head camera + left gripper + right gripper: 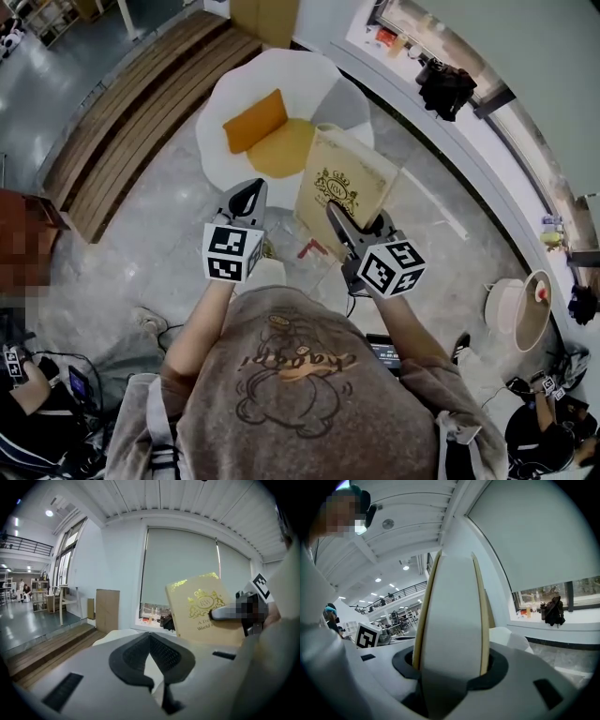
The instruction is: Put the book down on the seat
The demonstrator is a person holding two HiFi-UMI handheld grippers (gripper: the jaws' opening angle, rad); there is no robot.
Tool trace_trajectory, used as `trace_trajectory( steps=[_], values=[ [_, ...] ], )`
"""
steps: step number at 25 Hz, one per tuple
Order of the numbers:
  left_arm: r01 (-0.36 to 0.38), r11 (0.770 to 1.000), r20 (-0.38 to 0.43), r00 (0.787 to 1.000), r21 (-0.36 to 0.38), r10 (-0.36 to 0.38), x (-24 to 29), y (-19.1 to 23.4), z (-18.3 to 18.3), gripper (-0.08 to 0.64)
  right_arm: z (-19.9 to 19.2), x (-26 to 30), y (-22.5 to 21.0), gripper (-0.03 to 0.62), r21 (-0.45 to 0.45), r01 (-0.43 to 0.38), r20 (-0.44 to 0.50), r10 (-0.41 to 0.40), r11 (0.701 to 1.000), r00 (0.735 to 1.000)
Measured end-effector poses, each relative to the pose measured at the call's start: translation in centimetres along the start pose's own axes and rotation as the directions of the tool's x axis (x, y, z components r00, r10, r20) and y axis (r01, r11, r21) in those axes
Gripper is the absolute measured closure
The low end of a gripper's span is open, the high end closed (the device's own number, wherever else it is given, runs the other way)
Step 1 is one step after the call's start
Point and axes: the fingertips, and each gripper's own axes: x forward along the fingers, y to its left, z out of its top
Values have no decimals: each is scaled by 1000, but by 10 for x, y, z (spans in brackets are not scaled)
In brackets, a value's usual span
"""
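The right gripper [339, 225] clamps the cream book [354, 178] by its near edge. It holds the book upright in the air, just before the white chair's seat [281, 150]. The left gripper [247, 199] is closed and empty.

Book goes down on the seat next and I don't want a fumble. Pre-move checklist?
1. Right gripper clamped on the cream book: ok.
2. Left gripper shut, empty, apart from the book: ok.
3. Yellow seat cushion bare where visible: ok.
4. Orange pillow sits behind the seat cushion, off the landing spot: ok.
5. Book actually above the white chair's seat: cannot tell; the head view only shows overlap.
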Motion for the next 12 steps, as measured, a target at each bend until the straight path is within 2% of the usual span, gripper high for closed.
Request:
trace_trajectory(
  steps=[12],
  values=[
    [70,997,-37,997,26,-69,49,57,18,557,28,65,-11,360,31,64,26,-65,997,998]
  ],
)
